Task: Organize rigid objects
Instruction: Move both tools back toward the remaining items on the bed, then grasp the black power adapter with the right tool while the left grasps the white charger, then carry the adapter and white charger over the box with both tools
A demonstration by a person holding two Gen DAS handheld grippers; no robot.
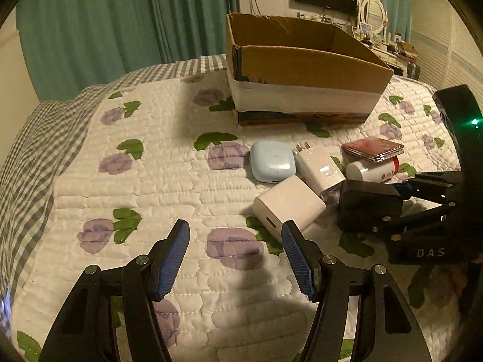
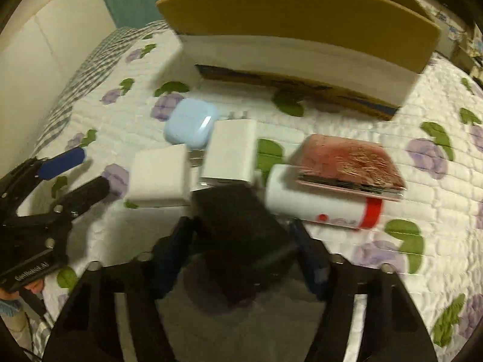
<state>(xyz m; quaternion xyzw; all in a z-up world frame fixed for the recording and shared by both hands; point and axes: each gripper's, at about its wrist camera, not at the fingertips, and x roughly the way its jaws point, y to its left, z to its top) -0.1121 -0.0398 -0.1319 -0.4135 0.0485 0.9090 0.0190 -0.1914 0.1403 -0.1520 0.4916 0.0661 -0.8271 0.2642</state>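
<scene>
Now, right gripper [image 2: 241, 250]: clamped on black charger [image 2: 241, 226], just above the quilt [image 1: 151, 181].
Left gripper [image 1: 235, 256]: empty, jaws apart.
Risk: blurred motion; charger could knock the adjacent white adapter [image 2: 158, 178] or slip short of the cardboard box [image 2: 302, 24].

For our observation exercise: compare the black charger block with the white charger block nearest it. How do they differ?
The black charger block sits between the right gripper jaws; the white charger block lies free on the quilt. One is matte black, the other glossy white. The black one looks bulkier, though blur makes this uncertain. Both are boxy, rigid adapters.
</scene>
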